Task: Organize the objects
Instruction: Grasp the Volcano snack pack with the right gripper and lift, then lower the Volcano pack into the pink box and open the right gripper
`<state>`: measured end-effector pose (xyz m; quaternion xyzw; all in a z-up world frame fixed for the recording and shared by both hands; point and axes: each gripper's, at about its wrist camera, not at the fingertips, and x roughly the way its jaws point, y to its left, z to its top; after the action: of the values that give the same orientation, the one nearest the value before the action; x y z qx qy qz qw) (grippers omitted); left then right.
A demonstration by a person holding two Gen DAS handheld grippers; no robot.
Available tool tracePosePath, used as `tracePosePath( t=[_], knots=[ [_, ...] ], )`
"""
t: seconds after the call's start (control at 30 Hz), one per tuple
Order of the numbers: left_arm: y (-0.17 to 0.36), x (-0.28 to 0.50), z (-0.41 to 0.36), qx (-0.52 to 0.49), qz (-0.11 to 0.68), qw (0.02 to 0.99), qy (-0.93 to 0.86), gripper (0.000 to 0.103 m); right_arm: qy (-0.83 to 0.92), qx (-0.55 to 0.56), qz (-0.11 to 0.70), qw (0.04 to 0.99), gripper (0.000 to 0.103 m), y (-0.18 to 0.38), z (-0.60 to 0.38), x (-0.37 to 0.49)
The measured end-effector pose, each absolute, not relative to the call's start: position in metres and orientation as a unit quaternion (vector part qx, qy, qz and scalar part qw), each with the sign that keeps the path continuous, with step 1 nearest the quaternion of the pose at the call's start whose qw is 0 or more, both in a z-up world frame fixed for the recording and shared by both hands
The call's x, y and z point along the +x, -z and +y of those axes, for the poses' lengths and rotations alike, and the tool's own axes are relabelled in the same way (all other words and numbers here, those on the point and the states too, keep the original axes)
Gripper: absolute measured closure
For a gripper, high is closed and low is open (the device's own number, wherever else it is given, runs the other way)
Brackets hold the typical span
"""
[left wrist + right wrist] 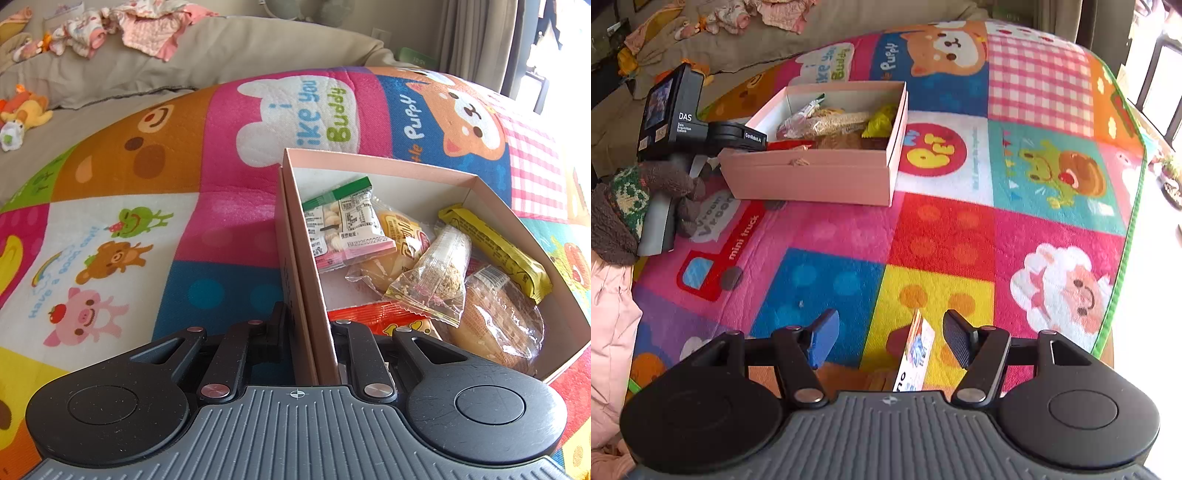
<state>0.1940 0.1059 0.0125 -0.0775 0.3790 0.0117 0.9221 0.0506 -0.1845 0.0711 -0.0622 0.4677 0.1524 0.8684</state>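
The box point(812, 173) sits on the bright mat point(960, 236), and it is already full of snacks point(424, 266). So most of the tidying looks done.

The left gripper point(306, 332) has its fingers pinched narrow on the near wall of the box, one finger outside and one inside. It seems to be keeping the box in place.

The right gripper point(890, 339) is near the front of the mat, well apart from the box. Its fingers stand apart. A small packet point(916, 354) is between them, on its edge, but the pads are not pressing it.

That packet is the only snack seen outside the box. It probably has to go in next. Whether a lid comes after that, I cannot tell.
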Motion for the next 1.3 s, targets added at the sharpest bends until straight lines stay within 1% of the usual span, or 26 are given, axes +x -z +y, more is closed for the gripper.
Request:
tracePosePath(
  t=[0.17,0.27,0.3,0.33,0.53,0.73,0.93,1.0,1.03,1.07,1.13,1.3],
  knots=[
    [-0.012,0.194,0.106,-0.077,0.379,0.922,-0.012,0.087,-0.134,-0.033,0.494,0.859,0.04,-0.051,-0.199,0.042],
    [-0.012,0.194,0.106,-0.077,0.379,0.922,-0.012,0.087,-0.158,-0.013,0.494,0.855,0.04,-0.053,-0.198,0.032],
    [-0.012,0.194,0.106,-0.077,0.379,0.922,-0.012,0.087,-0.173,-0.014,0.49,0.854,0.04,-0.055,-0.194,0.028],
    [-0.012,0.194,0.107,-0.077,0.379,0.922,-0.012,0.087,-0.186,-0.018,0.485,0.854,0.038,-0.058,-0.19,0.025],
    [-0.012,0.194,0.106,-0.077,0.379,0.922,-0.012,0.087,-0.199,-0.027,0.469,0.86,0.038,-0.066,-0.18,0.02],
    [-0.012,0.194,0.106,-0.076,0.379,0.922,-0.012,0.087,-0.161,-0.029,0.489,0.857,0.038,-0.051,-0.184,0.029],
    [-0.012,0.194,0.106,-0.076,0.379,0.922,-0.012,0.087,-0.168,-0.025,0.499,0.849,0.038,-0.038,-0.172,0.034],
    [-0.012,0.194,0.106,-0.076,0.379,0.922,-0.012,0.087,-0.167,-0.041,0.501,0.848,0.042,-0.035,-0.166,0.033],
    [-0.012,0.194,0.106,-0.076,0.379,0.922,-0.012,0.087,-0.165,-0.055,0.496,0.85,0.052,-0.035,-0.163,0.032],
    [-0.012,0.194,0.106,-0.076,0.379,0.922,-0.012,0.087,-0.165,-0.066,0.495,0.851,0.057,-0.035,-0.161,0.031],
    [-0.012,0.194,0.106,-0.076,0.379,0.922,-0.012,0.087,-0.176,-0.068,0.497,0.847,0.059,-0.037,-0.159,0.03],
    [-0.012,0.194,0.106,-0.076,0.378,0.922,-0.012,0.087,-0.196,-0.074,0.486,0.848,0.059,-0.047,-0.149,0.03]
  ],
)
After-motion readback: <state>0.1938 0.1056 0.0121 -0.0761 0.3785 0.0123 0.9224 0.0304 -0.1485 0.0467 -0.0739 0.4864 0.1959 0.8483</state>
